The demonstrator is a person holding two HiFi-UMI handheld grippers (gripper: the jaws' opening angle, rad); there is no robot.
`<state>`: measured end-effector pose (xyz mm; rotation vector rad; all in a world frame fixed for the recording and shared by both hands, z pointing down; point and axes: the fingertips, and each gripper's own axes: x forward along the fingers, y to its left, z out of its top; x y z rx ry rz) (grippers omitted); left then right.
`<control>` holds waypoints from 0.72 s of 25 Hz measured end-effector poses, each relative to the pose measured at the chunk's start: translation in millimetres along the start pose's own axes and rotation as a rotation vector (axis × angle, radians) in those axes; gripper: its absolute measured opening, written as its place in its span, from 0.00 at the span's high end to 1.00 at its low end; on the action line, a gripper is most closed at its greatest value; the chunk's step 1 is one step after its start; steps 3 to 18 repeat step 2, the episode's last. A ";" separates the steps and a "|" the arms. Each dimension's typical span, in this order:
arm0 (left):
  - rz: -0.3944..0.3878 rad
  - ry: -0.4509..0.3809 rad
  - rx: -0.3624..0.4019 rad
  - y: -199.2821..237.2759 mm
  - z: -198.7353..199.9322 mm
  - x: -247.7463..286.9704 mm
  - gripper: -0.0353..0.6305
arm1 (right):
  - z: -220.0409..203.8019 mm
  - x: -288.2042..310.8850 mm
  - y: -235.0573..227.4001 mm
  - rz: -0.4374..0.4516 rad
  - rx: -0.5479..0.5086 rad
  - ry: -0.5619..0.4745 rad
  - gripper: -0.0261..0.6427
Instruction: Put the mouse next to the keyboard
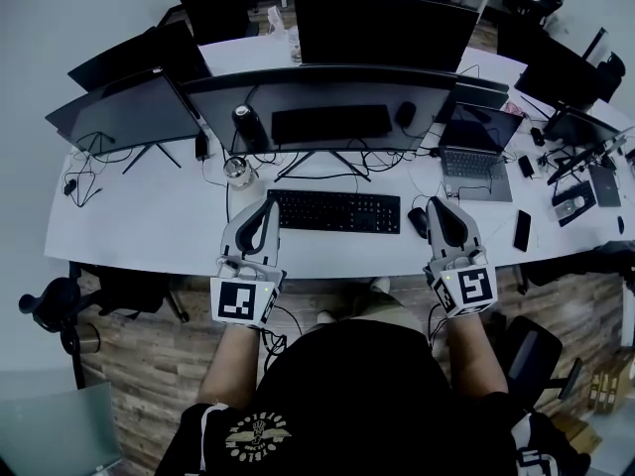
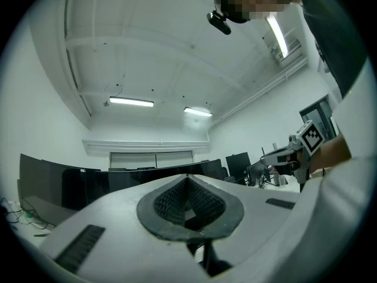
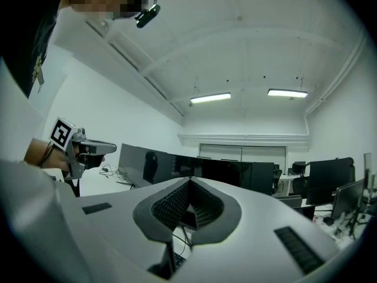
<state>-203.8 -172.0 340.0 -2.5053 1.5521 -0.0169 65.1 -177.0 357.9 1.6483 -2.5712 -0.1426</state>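
A black keyboard (image 1: 337,211) lies on the white desk (image 1: 149,216) in front of the curved monitor. A dark mouse (image 1: 418,222) rests just off the keyboard's right end, partly covered by my right gripper (image 1: 438,204). That gripper is shut and empty, held near the desk's front edge, tilted upward. My left gripper (image 1: 268,204) hovers by the keyboard's left end, also shut with nothing in it. In the left gripper view the gripper (image 2: 187,178) points up at the ceiling with its pads together. The right gripper view shows the same for the right gripper (image 3: 189,181).
A wide monitor (image 1: 327,107) spans the desk, with a second keyboard (image 1: 331,123) and mouse (image 1: 405,114) beyond it. A can (image 1: 244,125) and a glass jar (image 1: 238,172) stand at the left. A laptop (image 1: 476,147) and a phone (image 1: 522,230) lie to the right.
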 end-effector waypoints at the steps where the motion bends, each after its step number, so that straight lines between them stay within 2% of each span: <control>1: 0.000 0.001 -0.002 -0.1 -0.3 0.7 0.94 | -0.5 0.2 -0.6 0.000 0.001 0.001 0.96; 18: 0.000 0.003 -0.003 -0.3 -0.5 1.5 0.94 | -1.0 0.4 -1.1 -0.001 0.001 0.003 0.96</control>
